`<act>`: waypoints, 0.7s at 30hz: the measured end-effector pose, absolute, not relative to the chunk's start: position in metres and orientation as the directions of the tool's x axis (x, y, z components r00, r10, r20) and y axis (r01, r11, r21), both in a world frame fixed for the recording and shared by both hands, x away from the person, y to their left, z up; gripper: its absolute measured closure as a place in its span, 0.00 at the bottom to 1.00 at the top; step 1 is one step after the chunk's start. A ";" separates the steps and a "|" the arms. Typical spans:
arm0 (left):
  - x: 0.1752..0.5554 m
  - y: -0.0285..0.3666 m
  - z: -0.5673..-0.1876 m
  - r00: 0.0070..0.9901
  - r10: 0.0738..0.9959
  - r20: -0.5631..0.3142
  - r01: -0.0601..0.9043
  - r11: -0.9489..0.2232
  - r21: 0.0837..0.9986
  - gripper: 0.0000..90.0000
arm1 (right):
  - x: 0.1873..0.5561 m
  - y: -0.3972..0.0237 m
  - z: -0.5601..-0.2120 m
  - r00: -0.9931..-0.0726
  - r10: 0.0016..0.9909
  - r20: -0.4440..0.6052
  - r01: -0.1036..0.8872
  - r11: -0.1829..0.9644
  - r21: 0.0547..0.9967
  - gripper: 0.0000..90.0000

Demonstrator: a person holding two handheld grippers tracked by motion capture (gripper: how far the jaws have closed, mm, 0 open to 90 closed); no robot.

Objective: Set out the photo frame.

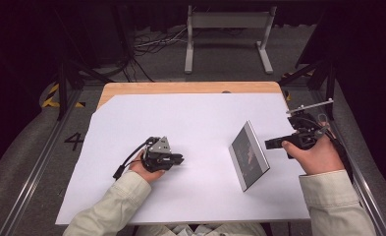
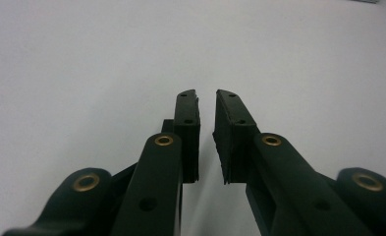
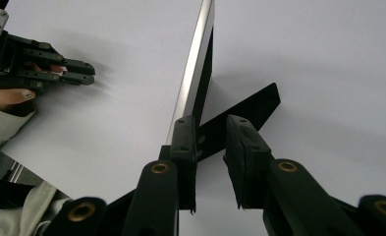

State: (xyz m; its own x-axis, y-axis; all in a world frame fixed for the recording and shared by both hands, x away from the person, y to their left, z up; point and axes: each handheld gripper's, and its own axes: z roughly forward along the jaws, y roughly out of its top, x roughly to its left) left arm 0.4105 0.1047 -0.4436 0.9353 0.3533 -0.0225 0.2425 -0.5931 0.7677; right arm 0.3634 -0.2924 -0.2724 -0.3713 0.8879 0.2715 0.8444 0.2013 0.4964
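I see a picture frame (image 1: pixel 249 155) with a silver border around a dark face mottled with faint reddish patches, and a black stand behind it. It stands on a plain white sheet (image 1: pixel 190 123) over a light wood table (image 1: pixel 180 87). Both grippers (image 1: pixel 179 159) (image 1: pixel 270 144) are black with brass-coloured rivets, and my sleeves (image 1: pixel 113 206) are pale beige.

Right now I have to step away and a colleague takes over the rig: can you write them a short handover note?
Left gripper: resting low on the white sheet, jaws slightly apart, nothing between them.
Right gripper: at the picture frame, jaws a little apart, close behind its back near the black stand leg; a grip isn't evident.
Frame: standing on the right half of the sheet, propped on its leg.
Done: frame appears stood up.
Left: probably back the right gripper away without knocking it.
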 end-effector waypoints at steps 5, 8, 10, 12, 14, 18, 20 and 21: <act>0.410 0.102 -0.447 0.931 0.366 -0.004 0.238 -0.598 0.766 0.89 | 0.365 -0.288 -0.267 -0.370 0.887 0.277 0.857 0.211 0.470 0.81; 0.411 0.103 -0.447 0.931 0.365 -0.013 0.243 -0.595 0.766 0.88 | 0.366 -0.285 -0.264 -0.367 0.890 0.270 0.864 0.220 0.452 0.81; 0.412 0.103 -0.447 0.932 0.362 -0.020 0.246 -0.590 0.769 0.88 | 0.368 -0.283 -0.263 -0.359 0.893 0.273 0.872 0.216 0.439 0.81; 0.411 0.103 -0.447 0.932 0.362 -0.023 0.249 -0.593 0.766 0.88 | 0.369 -0.282 -0.263 -0.359 0.893 0.270 0.876 0.223 0.429 0.80; 0.411 0.103 -0.448 0.932 0.361 -0.024 0.250 -0.593 0.766 0.88 | 0.369 -0.282 -0.263 -0.356 0.895 0.268 0.879 0.223 0.422 0.80; 0.412 0.103 -0.448 0.934 0.357 -0.023 0.247 -0.598 0.763 0.88 | 0.371 -0.279 -0.263 -0.346 0.898 0.270 0.889 0.223 0.399 0.80; 0.412 0.103 -0.448 0.934 0.358 -0.024 0.250 -0.600 0.760 0.88 | 0.373 -0.279 -0.262 -0.338 0.901 0.271 0.896 0.220 0.385 0.80; 0.412 0.103 -0.448 0.934 0.356 -0.023 0.248 -0.600 0.760 0.88 | 0.374 -0.278 -0.263 -0.332 0.903 0.272 0.900 0.216 0.379 0.79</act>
State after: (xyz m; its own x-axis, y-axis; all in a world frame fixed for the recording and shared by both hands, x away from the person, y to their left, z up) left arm 0.4118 0.1026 -0.4481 0.9340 0.3565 -0.0235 0.2482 -0.6004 0.7602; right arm 0.3741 -0.2784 -0.2625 -0.3317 0.9033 0.2721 0.8998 0.2163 0.3788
